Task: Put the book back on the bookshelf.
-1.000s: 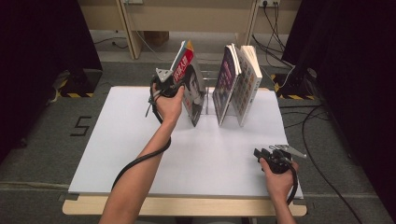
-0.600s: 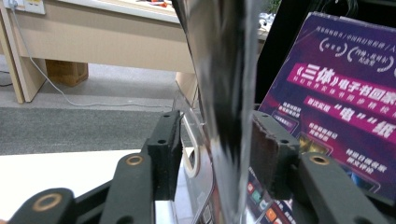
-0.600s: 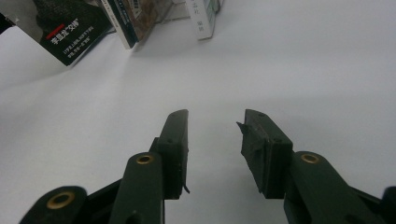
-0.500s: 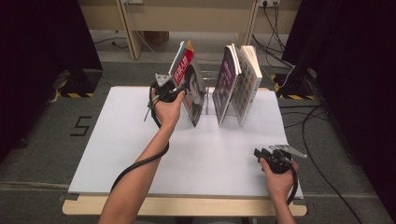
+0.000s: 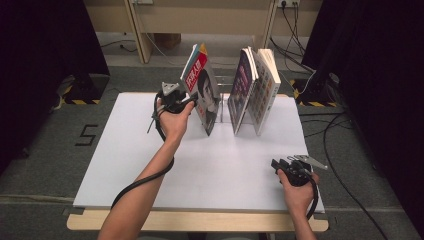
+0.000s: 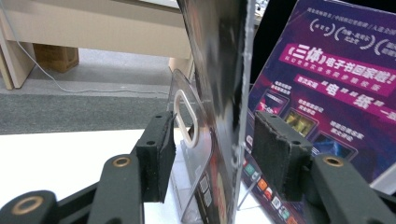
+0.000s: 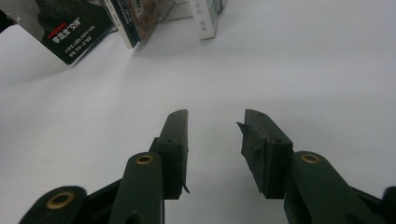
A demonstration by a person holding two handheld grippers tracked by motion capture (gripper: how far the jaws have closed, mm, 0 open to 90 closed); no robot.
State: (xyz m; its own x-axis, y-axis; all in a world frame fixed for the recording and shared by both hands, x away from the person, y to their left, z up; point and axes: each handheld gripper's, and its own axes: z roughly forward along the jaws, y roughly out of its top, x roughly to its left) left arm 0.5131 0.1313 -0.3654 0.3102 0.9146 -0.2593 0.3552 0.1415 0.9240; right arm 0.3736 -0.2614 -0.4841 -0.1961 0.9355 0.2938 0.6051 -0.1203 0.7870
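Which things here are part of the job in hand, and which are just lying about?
In the job:
- red-covered book, between the left hand-held gripper's open jaws, which have just been opening
- clear book stand

Lying about:
- leaning books on the right
- right hand-held gripper, idle

Books: three — one red-covered book (image 5: 202,87) leaning alone, two books (image 5: 254,90) leaning together (beside it). Clear plastic book stand (image 6: 187,121): one. White counter (image 5: 150,165): one.
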